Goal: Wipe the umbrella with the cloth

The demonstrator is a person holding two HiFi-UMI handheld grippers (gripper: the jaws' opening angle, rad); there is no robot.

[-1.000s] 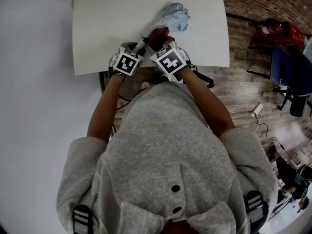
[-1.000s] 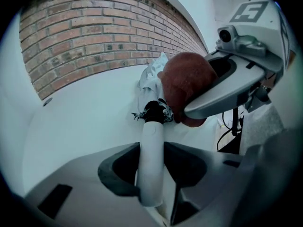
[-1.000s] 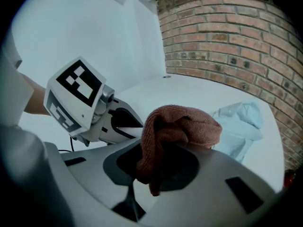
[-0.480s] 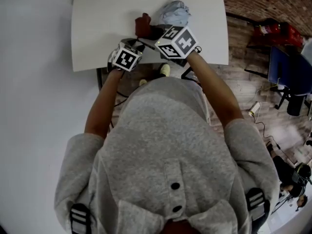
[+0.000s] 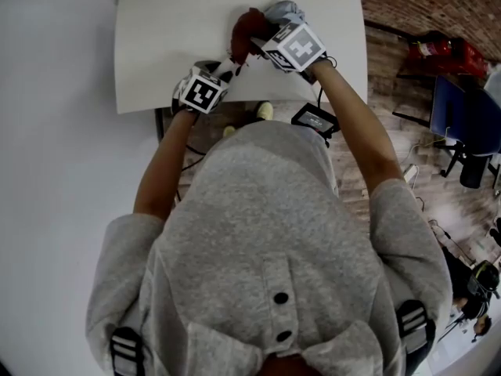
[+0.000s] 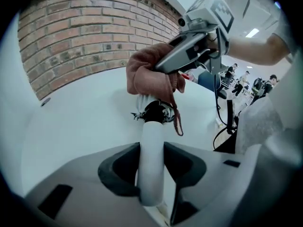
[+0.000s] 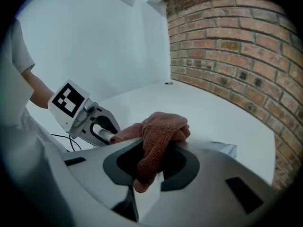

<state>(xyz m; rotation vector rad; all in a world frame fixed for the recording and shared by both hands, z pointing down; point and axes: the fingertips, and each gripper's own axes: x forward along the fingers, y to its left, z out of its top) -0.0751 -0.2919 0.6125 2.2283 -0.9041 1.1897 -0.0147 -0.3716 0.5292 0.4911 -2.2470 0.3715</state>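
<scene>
1. A white table [image 5: 156,53] holds a folded pale-blue umbrella [image 5: 286,14] near its far edge.
2. The left gripper [image 5: 223,73] is clenched on the umbrella's white handle [image 6: 151,145].
3. The right gripper [image 5: 262,37] pinches a rust-red cloth [image 5: 245,28], which is pressed against the umbrella just past the handle.
4. Wiping appears to be under way; the next move likely calls for sliding the cloth along the canopy.
5. Only the left gripper view shows the handle clearly; only the head view shows the whole table.

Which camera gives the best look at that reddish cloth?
The right gripper view: the cloth sits close, weave visible, pinched by the right gripper. The left gripper view shows it bunched against the umbrella; the head view, only a small dark patch.
</scene>
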